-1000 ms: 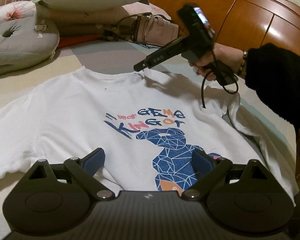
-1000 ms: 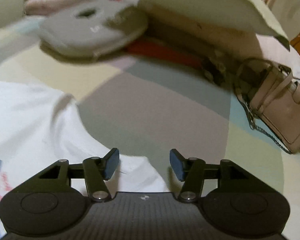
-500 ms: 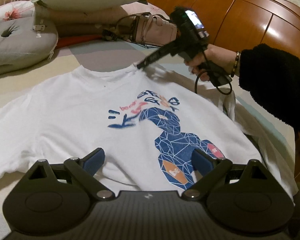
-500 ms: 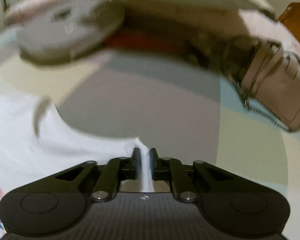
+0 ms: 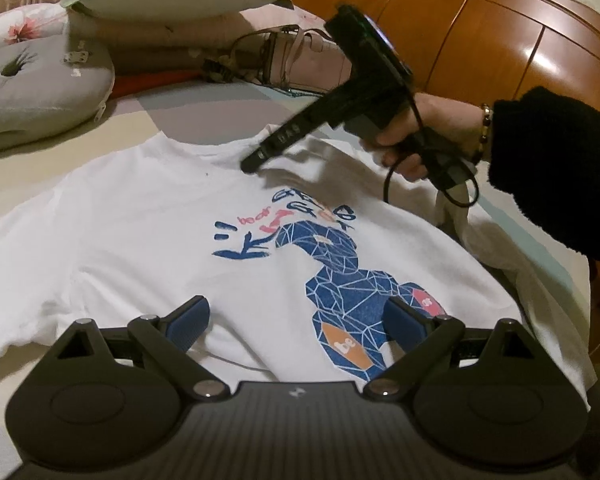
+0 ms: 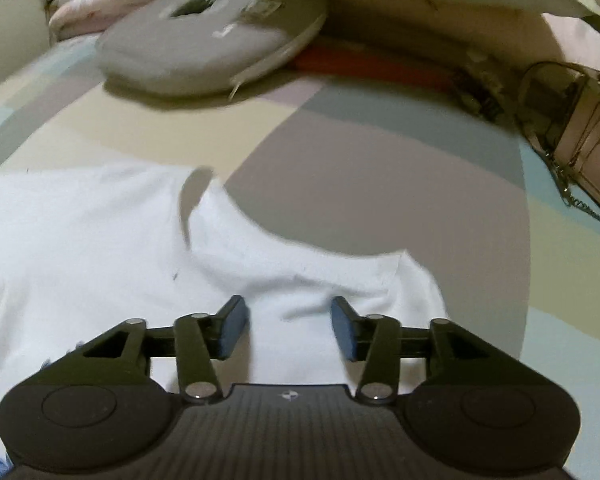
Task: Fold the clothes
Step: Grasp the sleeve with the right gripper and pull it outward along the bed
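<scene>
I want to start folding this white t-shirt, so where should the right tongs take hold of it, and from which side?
Probably at the shoulder seam just beside the collar, coming down from above. The t-shirt lies flat, print up, on the bed, and there the cloth rumples up slightly. The right tongs hang open over that spot, having just been opening, nothing pinched.

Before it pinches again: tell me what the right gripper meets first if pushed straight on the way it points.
Most likely the white T-shirt, just below its collar: the right gripper points down at that fabric, jaws open, having just been opening. Depth is uncertain.
</scene>
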A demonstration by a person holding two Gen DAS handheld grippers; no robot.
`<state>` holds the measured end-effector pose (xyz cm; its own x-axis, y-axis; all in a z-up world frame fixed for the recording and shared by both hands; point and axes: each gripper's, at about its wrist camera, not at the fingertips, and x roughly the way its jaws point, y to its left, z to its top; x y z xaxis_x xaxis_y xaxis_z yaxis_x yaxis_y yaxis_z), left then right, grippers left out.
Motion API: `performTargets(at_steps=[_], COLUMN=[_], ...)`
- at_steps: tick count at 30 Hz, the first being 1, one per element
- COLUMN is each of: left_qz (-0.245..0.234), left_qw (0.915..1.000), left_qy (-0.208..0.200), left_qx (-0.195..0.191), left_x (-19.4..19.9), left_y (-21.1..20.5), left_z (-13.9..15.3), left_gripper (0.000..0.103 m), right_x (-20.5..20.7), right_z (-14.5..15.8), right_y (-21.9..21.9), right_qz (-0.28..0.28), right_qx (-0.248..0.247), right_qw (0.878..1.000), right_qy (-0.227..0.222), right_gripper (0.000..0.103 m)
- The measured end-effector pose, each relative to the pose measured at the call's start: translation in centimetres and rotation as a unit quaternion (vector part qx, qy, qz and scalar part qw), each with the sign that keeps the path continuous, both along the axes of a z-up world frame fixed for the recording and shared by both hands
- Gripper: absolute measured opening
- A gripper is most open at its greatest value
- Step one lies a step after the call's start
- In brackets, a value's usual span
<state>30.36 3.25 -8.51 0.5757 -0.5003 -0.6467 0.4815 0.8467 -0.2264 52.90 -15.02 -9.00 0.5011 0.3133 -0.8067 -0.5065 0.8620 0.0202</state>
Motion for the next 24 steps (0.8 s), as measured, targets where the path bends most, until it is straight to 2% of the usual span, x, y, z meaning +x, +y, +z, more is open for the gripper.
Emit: performTargets(at_steps=[2, 7, 12, 16, 18, 24], left_qz=[0.001, 0.001, 0.0, 0.003, 0.003, -0.01], left_qw=[1.0, 1.0, 0.9999, 0.9994, 0.9987, 0.9982], left_qy=[0.002, 0.005, -0.004, -0.011, -0.017, -0.025], left_qx=[-0.003, -0.006, 0.01, 0.032, 0.048, 0.053], left_x=[0.0, 0.0, -0.2, -0.5, -1.2, -5.6], left_y=[0.2, 0.3, -0.6, -1.9, -2.7, -3.8], left_z=[-0.1, -0.3, -0.3, 0.3, 1.1, 3.9], left_gripper=[0.094, 0.094, 0.094, 0.094, 0.094, 0.094], right_x=[-0.5, -6.9, -16.1, -23.4, -26.9, -34.8], right_z=[1.8, 7.1, 8.5, 6.1, 4.6, 1.0], right_y=[-1.3, -8.1, -16.1, -20.3, -21.7, -24.6], right_qz=[-0.022, -0.076, -0.172, -0.246, -0.267, -0.296], right_qx=[-0.003, -0.002, 0.02, 0.056, 0.084, 0.187], right_qw=[1.0, 0.996, 0.984, 0.968, 0.96, 0.935], right_qy=[-0.007, -0.042, -0.034, 0.008, 0.024, 0.063], right_gripper=[0.053, 0.058, 0.062, 0.062, 0.061, 0.052])
